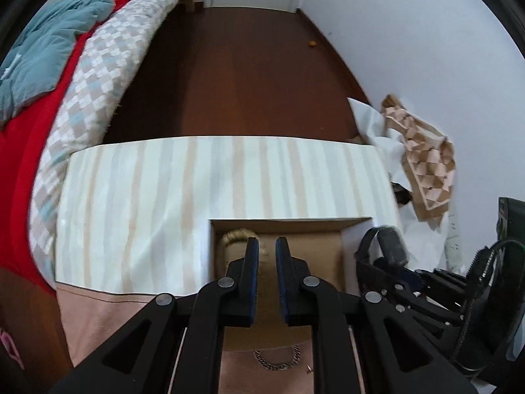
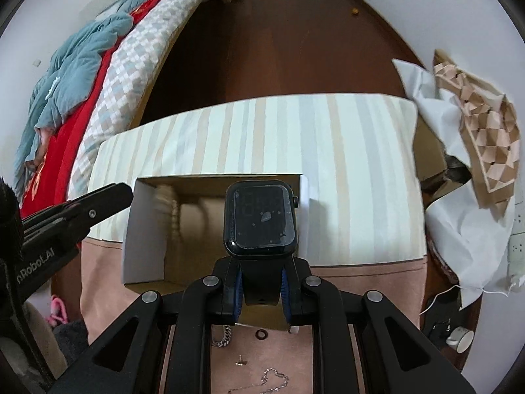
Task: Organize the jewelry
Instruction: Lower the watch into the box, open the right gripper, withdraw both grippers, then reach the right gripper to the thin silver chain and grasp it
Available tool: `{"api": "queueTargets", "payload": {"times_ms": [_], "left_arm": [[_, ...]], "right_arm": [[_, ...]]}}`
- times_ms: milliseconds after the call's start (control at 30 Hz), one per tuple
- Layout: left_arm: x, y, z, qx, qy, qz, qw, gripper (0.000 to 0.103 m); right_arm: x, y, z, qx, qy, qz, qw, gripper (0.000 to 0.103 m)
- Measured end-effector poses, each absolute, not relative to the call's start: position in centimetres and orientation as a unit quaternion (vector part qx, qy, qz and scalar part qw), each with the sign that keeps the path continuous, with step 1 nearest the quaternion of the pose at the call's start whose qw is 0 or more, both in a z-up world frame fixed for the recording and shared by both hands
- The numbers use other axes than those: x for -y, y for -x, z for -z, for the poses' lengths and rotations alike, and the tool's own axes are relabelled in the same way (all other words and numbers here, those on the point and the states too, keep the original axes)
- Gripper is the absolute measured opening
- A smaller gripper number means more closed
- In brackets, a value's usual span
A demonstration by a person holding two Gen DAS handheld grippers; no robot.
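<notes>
Only the right wrist view shows the watch [image 2: 259, 218] plainly: the right hand-held gripper [image 2: 262, 298] is clamped on its black strap, face upright, above the near edge of the box [image 2: 144, 229]. From the left wrist view, the left hand-held gripper [image 1: 266, 282] hangs over the box [image 1: 334, 252] with jaws narrowly parted, holding nothing. A gold bracelet [image 1: 234, 236] lies inside the box. Nearer than the box, a chain [image 2: 223, 336], ring [image 2: 261, 334] and necklace [image 2: 274, 379] lie on the pink surface [image 2: 101, 279].
</notes>
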State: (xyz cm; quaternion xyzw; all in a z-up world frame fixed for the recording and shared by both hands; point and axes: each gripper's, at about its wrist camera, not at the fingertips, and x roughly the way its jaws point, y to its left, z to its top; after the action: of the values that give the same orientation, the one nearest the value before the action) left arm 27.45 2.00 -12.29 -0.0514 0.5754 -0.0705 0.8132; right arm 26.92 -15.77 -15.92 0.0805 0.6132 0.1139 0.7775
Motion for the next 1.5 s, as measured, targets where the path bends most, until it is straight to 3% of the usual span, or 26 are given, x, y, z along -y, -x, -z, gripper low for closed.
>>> {"api": "queueTargets", "payload": {"times_ms": [33, 100, 233, 300, 433, 533, 900, 1500], "left_arm": [[-2.1, -27.5, 12.1, -0.572, 0.047, 0.062, 0.816, 0.014], [-2.2, -27.3, 11.7, -0.563, 0.033, 0.044, 0.824, 0.020], [-3.0, -26.2, 11.2, -0.542, 0.013, 0.010, 0.840, 0.060], [-3.5, -25.4, 11.1, -0.535, 0.008, -0.005, 0.845, 0.063], [-4.4, -24.1, 11.5, -0.530, 0.003, -0.030, 0.848, 0.088], [-4.7, -22.7, 12.0, -0.527, -0.009, -0.048, 0.849, 0.099], [-5.3, -18.9, 11.7, -0.510, -0.027, -0.073, 0.856, 0.102], [-5.3, -10.0, 5.1, -0.449, -0.035, -0.071, 0.890, 0.102]], "right_arm": [[15.9, -27.0, 15.9, -0.611, -0.079, -0.108, 0.780, 0.036], [16.1, -26.9, 15.7, -0.606, -0.076, -0.102, 0.786, 0.060], [16.6, -26.0, 15.0, -0.594, -0.051, -0.068, 0.800, 0.076], [16.7, -25.4, 14.8, -0.589, -0.042, -0.059, 0.805, 0.091], [16.4, -24.0, 14.5, -0.579, -0.014, -0.039, 0.814, 0.092], [15.9, -22.8, 14.4, -0.572, 0.003, -0.032, 0.820, 0.101], [15.0, -19.4, 13.5, -0.553, 0.004, -0.020, 0.833, 0.102], [14.8, -11.0, 5.8, -0.486, 0.003, -0.023, 0.874, 0.102]]}}
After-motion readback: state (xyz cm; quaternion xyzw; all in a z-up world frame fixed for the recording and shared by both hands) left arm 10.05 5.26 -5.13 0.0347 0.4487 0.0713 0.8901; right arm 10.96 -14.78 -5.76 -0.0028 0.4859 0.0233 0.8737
